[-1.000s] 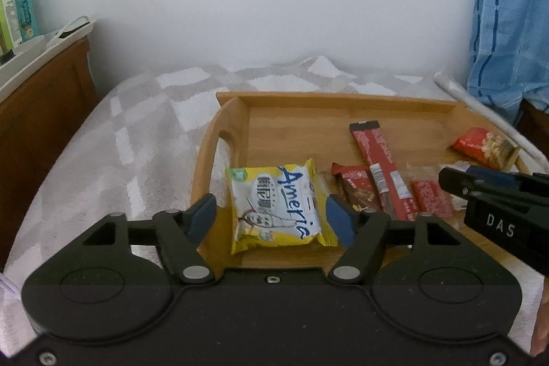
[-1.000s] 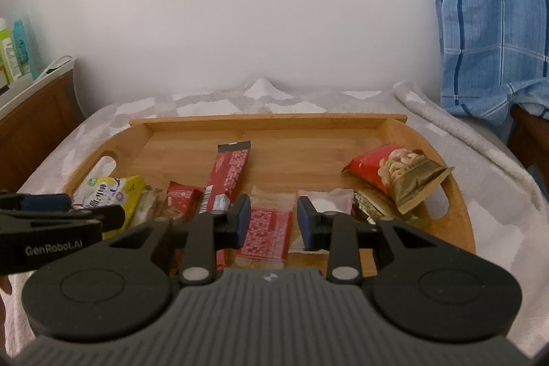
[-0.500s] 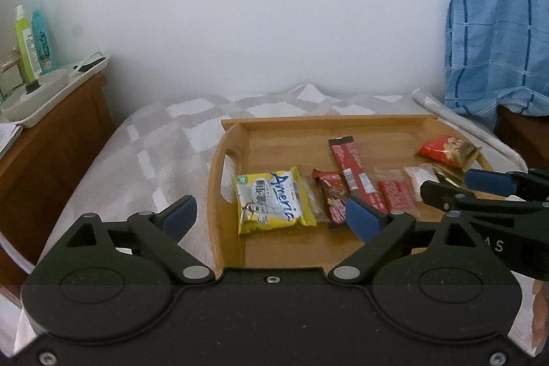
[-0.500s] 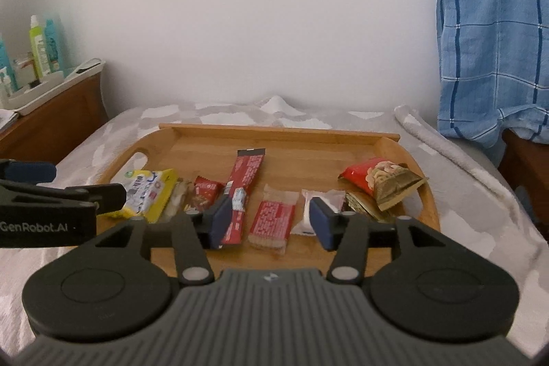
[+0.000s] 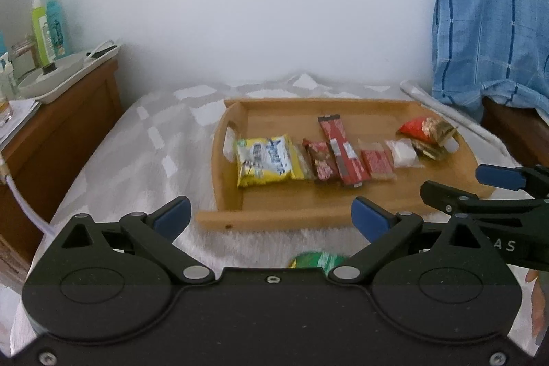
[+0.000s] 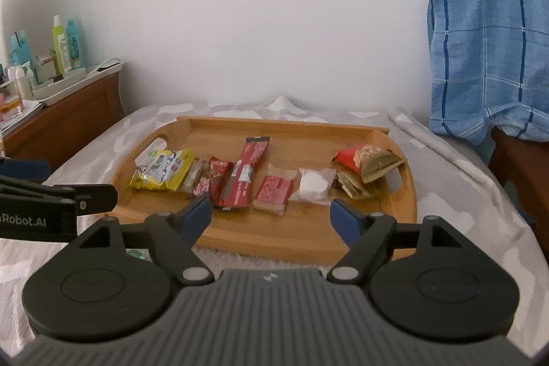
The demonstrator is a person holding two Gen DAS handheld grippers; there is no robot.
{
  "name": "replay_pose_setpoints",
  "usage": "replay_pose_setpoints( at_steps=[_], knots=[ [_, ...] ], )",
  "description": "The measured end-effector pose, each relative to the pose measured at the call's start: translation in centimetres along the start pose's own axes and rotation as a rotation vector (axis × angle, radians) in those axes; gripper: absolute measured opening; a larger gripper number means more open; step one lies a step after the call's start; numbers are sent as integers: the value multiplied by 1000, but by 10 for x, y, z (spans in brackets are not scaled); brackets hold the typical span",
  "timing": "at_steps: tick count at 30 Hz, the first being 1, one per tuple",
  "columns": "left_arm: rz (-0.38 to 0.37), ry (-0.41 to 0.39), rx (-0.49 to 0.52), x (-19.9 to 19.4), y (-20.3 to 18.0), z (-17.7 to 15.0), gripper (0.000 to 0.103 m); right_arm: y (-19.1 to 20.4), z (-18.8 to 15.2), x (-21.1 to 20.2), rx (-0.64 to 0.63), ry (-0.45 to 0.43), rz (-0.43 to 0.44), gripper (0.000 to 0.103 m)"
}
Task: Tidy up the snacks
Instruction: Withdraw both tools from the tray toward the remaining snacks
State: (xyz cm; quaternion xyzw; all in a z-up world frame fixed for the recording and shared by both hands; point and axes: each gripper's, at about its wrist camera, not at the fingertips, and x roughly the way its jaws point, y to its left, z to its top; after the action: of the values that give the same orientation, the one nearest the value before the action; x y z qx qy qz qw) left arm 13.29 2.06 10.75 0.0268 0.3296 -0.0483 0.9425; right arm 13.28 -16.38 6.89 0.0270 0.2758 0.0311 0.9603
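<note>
A wooden tray (image 5: 308, 215) (image 6: 308, 232) lies on the bed with a row of snacks in it. From the left these are a yellow packet (image 5: 266, 160) (image 6: 161, 168), small red wrappers (image 5: 320, 160), a long red bar (image 5: 341, 150) (image 6: 243, 170), a red square pack (image 6: 274, 191), a white pack (image 6: 312, 184) and a red nut bag (image 5: 425, 127) (image 6: 367, 158). My left gripper (image 5: 271, 216) hangs short of the tray's near edge, jaws opening, nothing between them. My right gripper (image 6: 271, 215) stands over the near rim, jaws opening and empty.
A green wrapper (image 5: 317, 259) lies on the grey-white blanket (image 5: 137, 167) just before the left gripper. A wooden nightstand (image 5: 51, 132) with bottles and a white tray stands at the left. A blue plaid shirt (image 6: 490, 40) hangs at the right.
Both grippers have drawn back from the tray and risen a little. Both sets of jaws have spread wide, the right from nearly shut. The yellow packet lies free in the tray.
</note>
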Motion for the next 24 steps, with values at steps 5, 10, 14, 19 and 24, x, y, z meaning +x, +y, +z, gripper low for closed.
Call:
replay_pose_setpoints(
  at_steps=[5, 10, 14, 19, 24],
  knots=[
    [8, 14, -14, -8, 2, -17, 100, -2, -17, -8, -8, 4, 4, 90],
    [-29, 29, -15, -15, 4, -33, 100, -9, -36, -19, -3, -4, 20, 92],
    [-35, 44, -16, -20, 3, -43, 100, -13, -51, -26, -15, -7, 36, 96],
    [-56, 51, -16, -24, 0, -53, 100, -17, -68, -31, -39, -20, 57, 99],
    [-110, 86, -20, -21, -5, -66, 90, -16, -83, -32, -81, -34, 81, 102]
  ],
)
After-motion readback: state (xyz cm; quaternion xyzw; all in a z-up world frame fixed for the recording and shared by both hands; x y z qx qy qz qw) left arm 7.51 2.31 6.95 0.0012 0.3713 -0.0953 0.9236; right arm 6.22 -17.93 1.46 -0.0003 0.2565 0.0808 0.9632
